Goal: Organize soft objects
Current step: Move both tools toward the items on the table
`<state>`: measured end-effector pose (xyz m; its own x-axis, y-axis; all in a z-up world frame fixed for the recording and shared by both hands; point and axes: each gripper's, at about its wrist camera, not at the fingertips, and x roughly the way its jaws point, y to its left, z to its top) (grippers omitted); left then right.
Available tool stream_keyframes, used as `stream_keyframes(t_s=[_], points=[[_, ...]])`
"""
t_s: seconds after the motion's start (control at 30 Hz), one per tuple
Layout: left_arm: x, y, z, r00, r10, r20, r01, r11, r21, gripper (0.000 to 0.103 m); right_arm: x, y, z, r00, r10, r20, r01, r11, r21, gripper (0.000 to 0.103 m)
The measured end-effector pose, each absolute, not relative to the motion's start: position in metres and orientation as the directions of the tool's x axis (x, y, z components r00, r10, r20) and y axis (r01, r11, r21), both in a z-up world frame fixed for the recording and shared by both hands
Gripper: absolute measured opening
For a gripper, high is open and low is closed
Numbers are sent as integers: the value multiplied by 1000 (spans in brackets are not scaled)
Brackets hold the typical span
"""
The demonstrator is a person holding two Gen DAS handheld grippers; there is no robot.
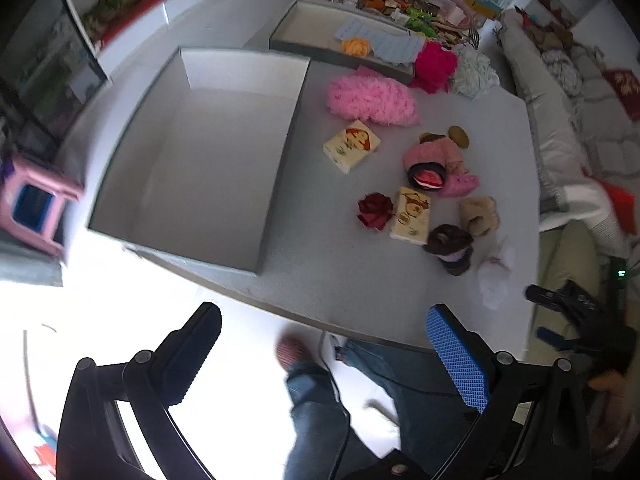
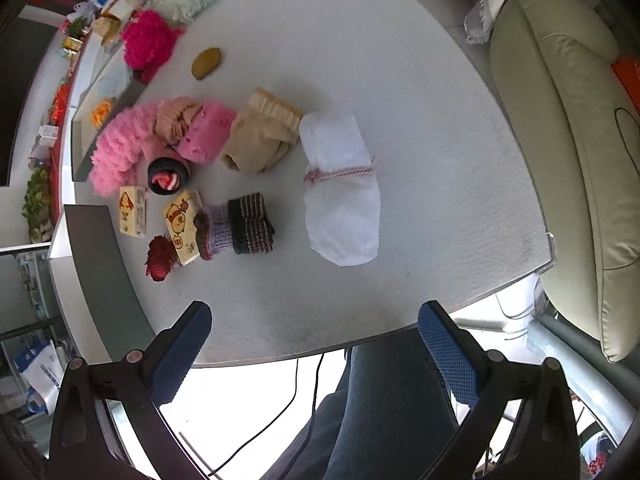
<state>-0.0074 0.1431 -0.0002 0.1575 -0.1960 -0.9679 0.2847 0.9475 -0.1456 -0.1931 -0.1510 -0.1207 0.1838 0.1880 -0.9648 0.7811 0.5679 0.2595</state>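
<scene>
Soft things lie on the grey table (image 2: 400, 80): a white cloth roll tied with pink cord (image 2: 340, 188), a striped knit piece (image 2: 240, 226), a tan knit piece (image 2: 260, 140), a fluffy pink bundle (image 1: 370, 98), a magenta one (image 2: 148, 40), a dark red fabric flower (image 1: 374, 210) and a pink plush (image 1: 434, 156). A large empty box (image 1: 192, 160) stands left of them. My left gripper (image 1: 320, 344) is open and empty, before the table's near edge. My right gripper (image 2: 316, 344) is open and empty over the near edge, short of the white roll.
Two small printed cartons (image 1: 352, 146) (image 1: 412, 216) lie among the soft things. A shallow tray (image 1: 316, 36) with an orange flower stands at the back, clutter behind it. A sofa (image 2: 560, 160) runs along the right. The person's legs (image 2: 384, 408) are below the edge.
</scene>
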Motion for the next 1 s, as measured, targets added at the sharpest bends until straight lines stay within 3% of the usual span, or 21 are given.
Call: stream_keyframes(t_s=[0.4, 1.0], points=[[4, 101, 0, 174, -139, -975, 352, 933, -70, 103, -227, -161, -119, 208, 161, -965, 816, 515, 262, 103], [32, 20, 20, 192, -52, -980, 340, 940, 17, 103, -183, -231, -102, 188, 199, -962, 759, 592, 271, 103]])
